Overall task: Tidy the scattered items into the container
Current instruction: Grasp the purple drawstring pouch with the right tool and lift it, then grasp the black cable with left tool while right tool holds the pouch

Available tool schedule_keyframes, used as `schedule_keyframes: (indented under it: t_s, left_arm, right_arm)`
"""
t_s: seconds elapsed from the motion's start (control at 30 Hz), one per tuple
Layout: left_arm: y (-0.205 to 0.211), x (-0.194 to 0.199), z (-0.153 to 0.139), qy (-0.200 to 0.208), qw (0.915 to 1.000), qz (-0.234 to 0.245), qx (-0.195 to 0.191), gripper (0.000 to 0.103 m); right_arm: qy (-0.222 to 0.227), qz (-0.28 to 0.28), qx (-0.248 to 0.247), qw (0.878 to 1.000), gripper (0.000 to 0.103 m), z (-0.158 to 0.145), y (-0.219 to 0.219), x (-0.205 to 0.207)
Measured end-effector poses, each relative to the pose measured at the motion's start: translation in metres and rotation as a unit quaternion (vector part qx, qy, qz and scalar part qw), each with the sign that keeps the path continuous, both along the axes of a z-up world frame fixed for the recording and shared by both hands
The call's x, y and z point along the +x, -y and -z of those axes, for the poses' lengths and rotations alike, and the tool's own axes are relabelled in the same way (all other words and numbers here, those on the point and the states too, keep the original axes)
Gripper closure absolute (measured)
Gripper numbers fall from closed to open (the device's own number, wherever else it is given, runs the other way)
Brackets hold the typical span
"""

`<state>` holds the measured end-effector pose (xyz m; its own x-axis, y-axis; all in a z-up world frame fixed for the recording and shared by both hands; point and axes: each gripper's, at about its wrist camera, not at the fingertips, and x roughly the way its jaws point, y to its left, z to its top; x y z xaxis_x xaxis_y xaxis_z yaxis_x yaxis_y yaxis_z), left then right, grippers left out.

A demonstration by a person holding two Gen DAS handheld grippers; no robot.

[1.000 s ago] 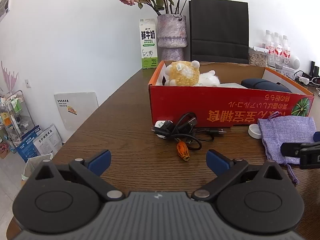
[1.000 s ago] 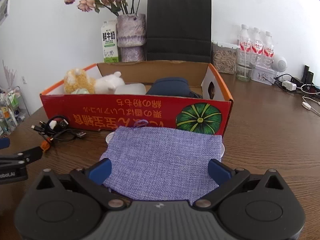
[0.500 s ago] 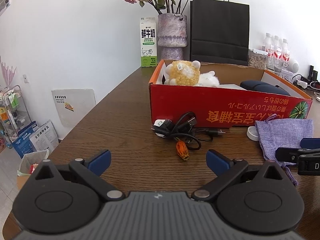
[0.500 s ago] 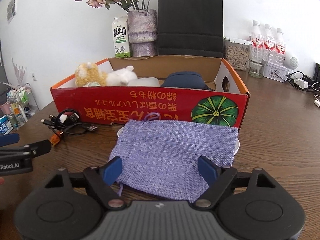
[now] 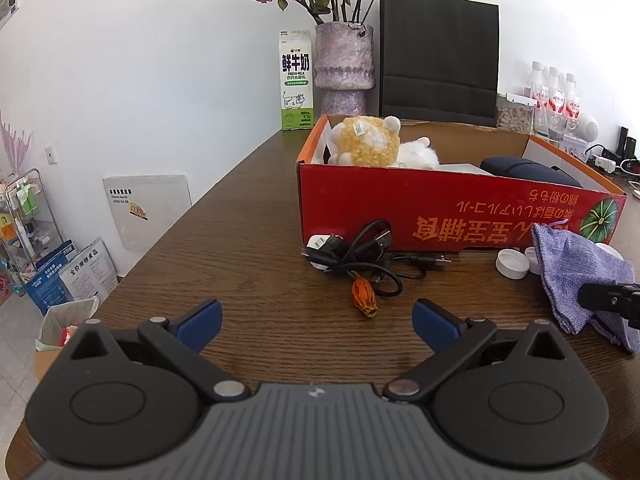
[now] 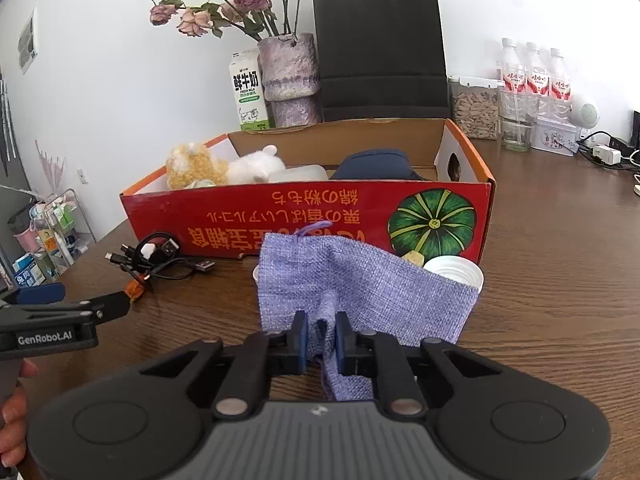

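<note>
A red cardboard box sits on the wooden table and holds plush toys and a dark blue pouch. My right gripper is shut on the near edge of a purple cloth bag, which lies in front of the box and also shows in the left wrist view. My left gripper is open and empty, just short of a dried orange flower bud and a tangle of black cables. White caps lie beside the bag.
A milk carton, a vase of dried roses and a black paper bag stand behind the box. Water bottles, a jar and chargers are at the far right. The table's left edge drops to a floor with clutter.
My right gripper has shut on the near edge of the purple bag and bunched it up, uncovering white caps. The left gripper stays open and has barely moved.
</note>
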<state>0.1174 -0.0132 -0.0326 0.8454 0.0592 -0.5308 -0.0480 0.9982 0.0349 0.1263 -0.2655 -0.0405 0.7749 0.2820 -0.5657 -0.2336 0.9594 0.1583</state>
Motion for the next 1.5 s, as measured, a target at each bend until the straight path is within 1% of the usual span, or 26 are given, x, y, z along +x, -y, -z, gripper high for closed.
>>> schedule_keyframes:
  t_s: [0.07, 0.33, 0.47, 0.53, 0.63, 0.8, 0.9, 1.0, 1.13, 1.2, 1.27, 1.3, 1.33, 1.37, 1.43, 1.5]
  left_arm:
    - [0.0, 0.0, 0.0, 0.0, 1.0, 0.0, 0.001, 0.0]
    - [0.001, 0.0, 0.0, -0.001, 1.0, -0.004, 0.004, 0.0]
    - [0.0, -0.003, -0.001, 0.009, 0.9999, -0.012, 0.004, 0.0]
    - [0.002, -0.004, -0.002, 0.014, 0.9998, -0.012, 0.012, 0.0]
    - [0.004, -0.002, -0.006, 0.018, 0.9995, -0.011, 0.025, 0.0]
    - [0.003, 0.007, -0.016, 0.026, 0.9992, -0.013, 0.028, 0.0]
    - [0.004, 0.019, -0.018, 0.021, 0.999, -0.016, 0.037, 0.0]
    - [0.002, 0.031, -0.017, 0.014, 0.999, -0.021, 0.036, 0.0]
    - [0.0, 0.048, -0.016, -0.001, 0.9996, -0.005, 0.028, 0.001]
    - [0.0, 0.056, -0.015, -0.005, 0.9995, -0.002, 0.03, 0.008]
    - [0.0, 0.063, -0.013, -0.02, 0.9995, -0.001, 0.026, 0.027]
    - [-0.002, 0.064, -0.012, -0.024, 0.9996, 0.005, 0.015, 0.044]
    - [-0.004, 0.064, -0.012, -0.027, 0.9994, 0.019, -0.004, 0.065]
    - [-0.004, 0.062, -0.013, -0.025, 0.9994, 0.024, -0.009, 0.069]
    - [-0.005, 0.056, -0.014, -0.014, 0.9994, 0.026, -0.015, 0.073]
    - [-0.007, 0.051, -0.015, -0.005, 0.9993, 0.027, -0.025, 0.076]
  right_arm:
    - [0.008, 0.001, 0.006, 1.0, 0.1, -0.001, 0.002, -0.003]
    - [0.062, 0.008, -0.012, 0.998, 0.1, -0.01, 0.0, -0.019]
    - [0.077, 0.008, -0.01, 0.997, 0.1, -0.016, 0.003, -0.024]
    - [0.084, 0.01, -0.008, 0.996, 0.1, -0.018, 0.005, -0.025]
    - [0.091, 0.012, -0.006, 0.996, 0.1, -0.02, 0.008, -0.027]
    - [0.098, 0.012, -0.004, 0.995, 0.1, -0.024, 0.01, -0.027]
    - [0.102, 0.013, -0.003, 0.995, 0.1, -0.025, 0.01, -0.027]
    - [0.101, 0.013, -0.004, 0.995, 0.1, -0.025, 0.01, -0.026]
    - [0.099, 0.015, -0.003, 0.995, 0.1, -0.025, 0.012, -0.024]
    - [0.098, 0.013, -0.003, 0.995, 0.1, -0.024, 0.011, -0.023]
    - [0.097, 0.013, -0.003, 0.995, 0.1, -0.024, 0.011, -0.022]
    - [0.097, 0.013, -0.003, 0.995, 0.1, -0.024, 0.011, -0.022]
    - [0.097, 0.013, -0.003, 0.995, 0.1, -0.023, 0.011, -0.021]
    - [0.096, 0.014, -0.003, 0.995, 0.1, -0.023, 0.011, -0.021]
    - [0.096, 0.014, -0.002, 0.995, 0.1, -0.023, 0.011, -0.021]
    - [0.096, 0.013, -0.002, 0.995, 0.1, -0.023, 0.011, -0.021]
